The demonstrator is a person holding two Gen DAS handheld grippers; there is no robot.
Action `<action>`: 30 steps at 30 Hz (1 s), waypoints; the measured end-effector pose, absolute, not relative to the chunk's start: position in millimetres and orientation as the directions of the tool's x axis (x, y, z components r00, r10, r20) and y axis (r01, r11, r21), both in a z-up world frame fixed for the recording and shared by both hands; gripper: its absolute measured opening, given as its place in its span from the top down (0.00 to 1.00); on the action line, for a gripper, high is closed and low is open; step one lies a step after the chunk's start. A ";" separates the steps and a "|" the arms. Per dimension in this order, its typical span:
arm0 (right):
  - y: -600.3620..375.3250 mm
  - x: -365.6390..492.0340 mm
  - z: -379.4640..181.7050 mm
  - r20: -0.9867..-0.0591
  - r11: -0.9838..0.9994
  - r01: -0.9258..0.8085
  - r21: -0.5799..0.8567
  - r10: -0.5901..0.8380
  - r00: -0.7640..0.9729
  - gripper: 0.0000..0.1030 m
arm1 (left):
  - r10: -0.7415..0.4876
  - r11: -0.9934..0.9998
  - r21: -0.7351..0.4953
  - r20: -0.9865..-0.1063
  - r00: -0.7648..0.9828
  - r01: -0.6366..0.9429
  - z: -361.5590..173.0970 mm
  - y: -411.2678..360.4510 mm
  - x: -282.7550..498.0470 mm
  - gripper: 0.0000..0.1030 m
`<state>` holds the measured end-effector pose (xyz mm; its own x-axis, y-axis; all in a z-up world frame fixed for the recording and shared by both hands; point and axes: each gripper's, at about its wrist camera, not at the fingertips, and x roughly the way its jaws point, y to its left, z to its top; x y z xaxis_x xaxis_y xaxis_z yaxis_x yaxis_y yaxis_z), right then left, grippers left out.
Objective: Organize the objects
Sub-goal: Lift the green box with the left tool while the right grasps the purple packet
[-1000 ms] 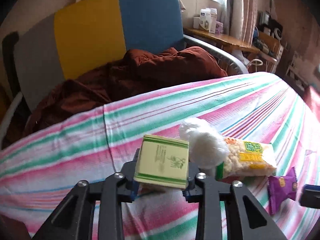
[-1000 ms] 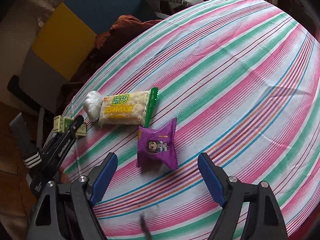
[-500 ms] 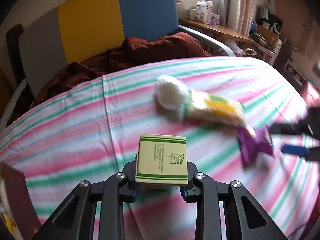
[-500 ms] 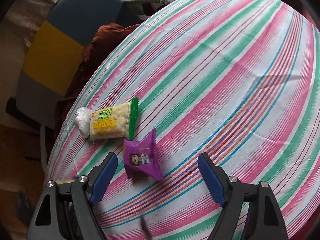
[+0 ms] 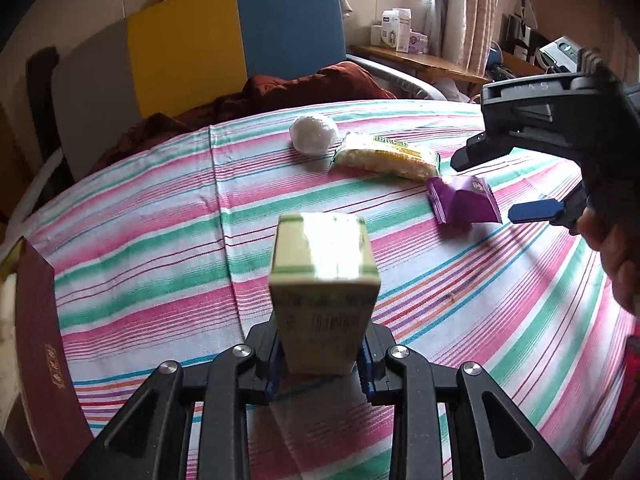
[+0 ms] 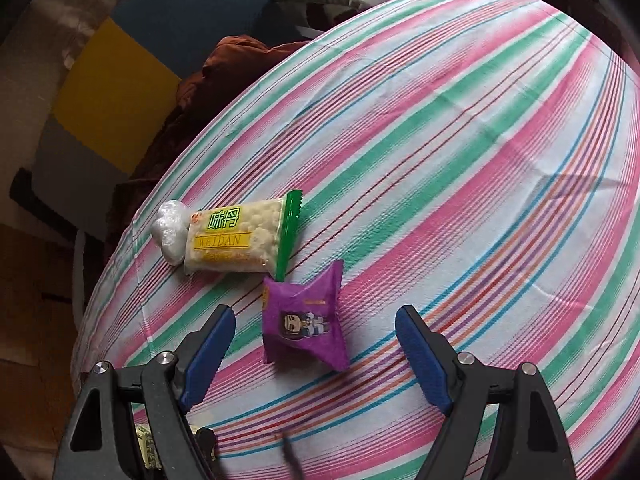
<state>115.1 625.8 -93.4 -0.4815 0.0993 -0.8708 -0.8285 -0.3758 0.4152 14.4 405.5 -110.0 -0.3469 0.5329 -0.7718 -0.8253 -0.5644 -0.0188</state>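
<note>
Gripping a pale green carton [image 5: 324,296] between its pads, the left gripper [image 5: 323,364] holds it above the near part of the striped tablecloth [image 5: 160,240], while the right gripper [image 6: 316,352] hangs spread wide over a purple snack packet [image 6: 302,322].

The cloth's far edge curves just behind a white wrapped ball [image 5: 313,134], which touches a yellow-and-green rice-snack pack [image 5: 386,156]; the purple packet lies just beside that pack's green end, and all three sit near the cloth's edge by the brown blanket [image 5: 304,86] and the chair [image 5: 192,40]. A dark red box [image 5: 40,360] stands at the left edge. Bare striped cloth stretches wide to the right of the packets. The carton is boxy, with green borders and small print on its near face, its top blurred.
</note>
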 end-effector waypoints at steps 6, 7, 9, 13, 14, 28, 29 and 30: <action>628.8 112.1 -85.1 -0.862 -0.409 -0.828 0.383 0.163 -0.479 0.19 | 0.543 -0.563 -0.044 -0.773 -0.329 -0.825 -113.7 404.7 12.6 0.71; 628.5 109.9 -80.9 -0.855 -0.423 -0.825 0.374 0.188 -0.484 0.19 | 0.544 -0.563 -0.046 -0.772 -0.328 -0.825 -113.7 405.6 11.5 0.71; 625.6 103.0 -70.7 -0.837 -0.474 -0.818 0.327 0.257 -0.484 0.19 | 0.549 -0.563 -0.051 -0.770 -0.326 -0.825 -113.7 405.0 11.3 0.71; 617.7 79.8 -69.9 -0.832 -0.573 -0.775 0.267 0.268 -0.485 0.19 | 0.556 -0.562 -0.062 -0.767 -0.321 -0.825 -113.9 403.5 10.2 0.71; 616.3 73.2 -73.0 -0.837 -0.599 -0.755 0.266 0.244 -0.489 0.19 | 0.558 -0.561 -0.065 -0.766 -0.319 -0.825 -113.9 402.9 10.1 0.71; 617.0 68.1 -103.5 -0.904 -0.582 -0.738 0.343 0.009 -0.427 0.19 | 0.566 -0.561 -0.077 -0.763 -0.313 -0.824 -114.9 401.1 8.3 0.70; 618.8 67.7 -105.1 -0.906 -0.583 -0.738 0.340 0.009 -0.424 0.19 | 0.566 -0.561 -0.076 -0.763 -0.314 -0.825 -115.0 401.1 8.5 0.70; 618.6 67.4 -105.6 -0.906 -0.587 -0.736 0.337 0.010 -0.422 0.19 | 0.565 -0.561 -0.075 -0.762 -0.315 -0.825 -115.3 401.1 8.5 0.70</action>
